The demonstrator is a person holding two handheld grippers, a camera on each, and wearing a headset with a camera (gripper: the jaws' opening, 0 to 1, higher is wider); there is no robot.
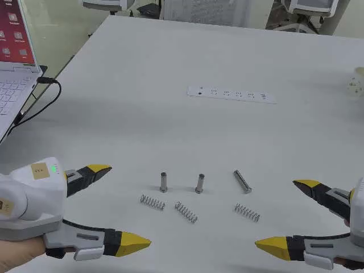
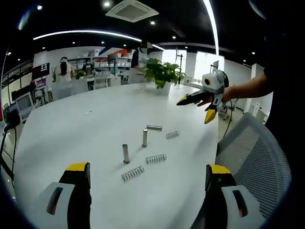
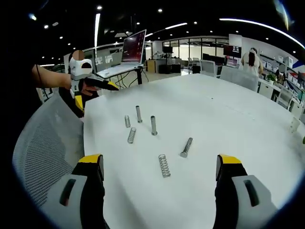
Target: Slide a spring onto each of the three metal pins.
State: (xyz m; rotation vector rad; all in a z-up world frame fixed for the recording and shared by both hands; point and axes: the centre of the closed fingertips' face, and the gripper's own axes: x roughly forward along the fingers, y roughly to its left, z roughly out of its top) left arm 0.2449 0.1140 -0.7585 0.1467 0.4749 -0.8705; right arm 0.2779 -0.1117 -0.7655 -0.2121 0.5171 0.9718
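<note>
left claw (image 1: pixel 128 205) and right claw (image 1: pixel 276 213) gape beside three thin silvery coiled springs (image 1: pixel 152 202) (image 1: pixel 186 211) (image 1: pixel 247 212)

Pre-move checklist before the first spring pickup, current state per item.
1. Left gripper open and empty: ok.
2. Right gripper open and empty: ok.
3. Left spring, middle spring and right spring loose on the table, apart from each other: ok.
4. Left pin and middle pin upright: ok.
5. Right pin upright: not ok, it lies on its side.
6. Upright pins fixed in the table: cannot tell.
</note>
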